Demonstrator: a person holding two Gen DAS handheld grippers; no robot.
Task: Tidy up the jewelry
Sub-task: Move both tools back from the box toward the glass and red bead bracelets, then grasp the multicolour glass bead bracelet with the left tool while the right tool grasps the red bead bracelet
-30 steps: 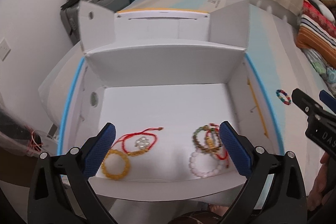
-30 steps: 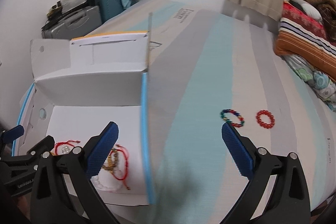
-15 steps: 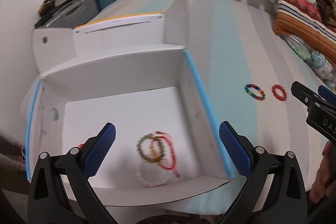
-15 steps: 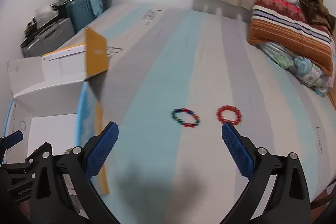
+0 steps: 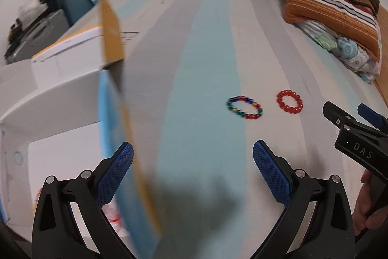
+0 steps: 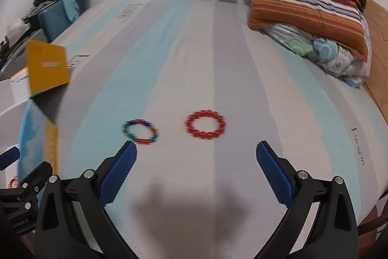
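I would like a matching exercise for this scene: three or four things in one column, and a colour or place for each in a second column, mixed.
Things:
1. left bracelet
2. right bracelet
3. box flap
4. gripper pads

Descriptions:
a. dark blue, textured
b. all red beads
c. yellow-orange
d. beads of many colours

Pairs: 1-d, 2-b, 3-c, 4-a

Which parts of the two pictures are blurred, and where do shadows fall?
Left wrist view: the box edge is smeared, the multicolour bracelet slightly soft, a dark shadow lies on the bed. Right wrist view: both bracelets, including the red bracelet, are motion-blurred; shadow sits between the fingers.
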